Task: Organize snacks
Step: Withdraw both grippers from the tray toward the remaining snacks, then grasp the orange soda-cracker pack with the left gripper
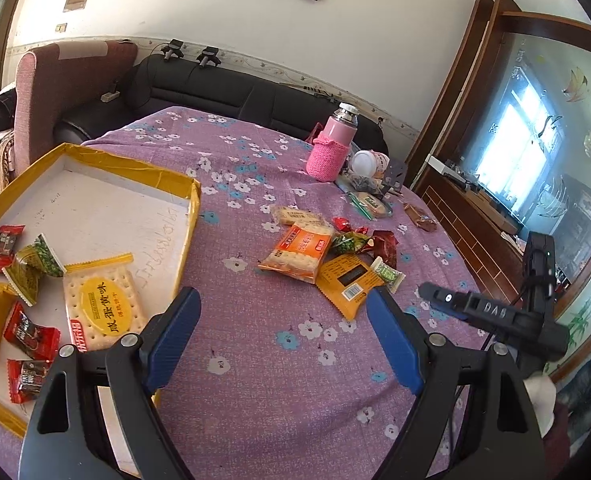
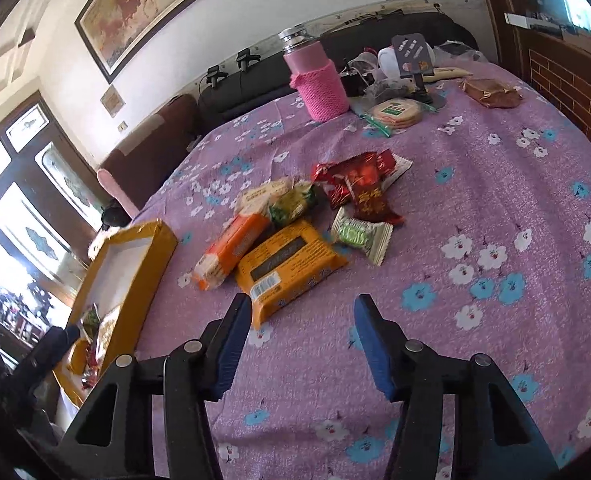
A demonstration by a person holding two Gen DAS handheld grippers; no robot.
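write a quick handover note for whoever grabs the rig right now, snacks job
Left tool: open, empty, hovering by the yellow tray.
Right tool: open, empty, just short of the orange packet.
Done: several snacks lie in the tray, including a cracker pack and red candies.
Left: the pile on the purple cloth: orange packet, orange cracker pack, green candy, red wrappers. A round cracker pack sits by the pink bottle.

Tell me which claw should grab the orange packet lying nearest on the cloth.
Right. The right claw is open with the orange packet just ahead of its fingertips, while the left claw sits beside the yellow tray.
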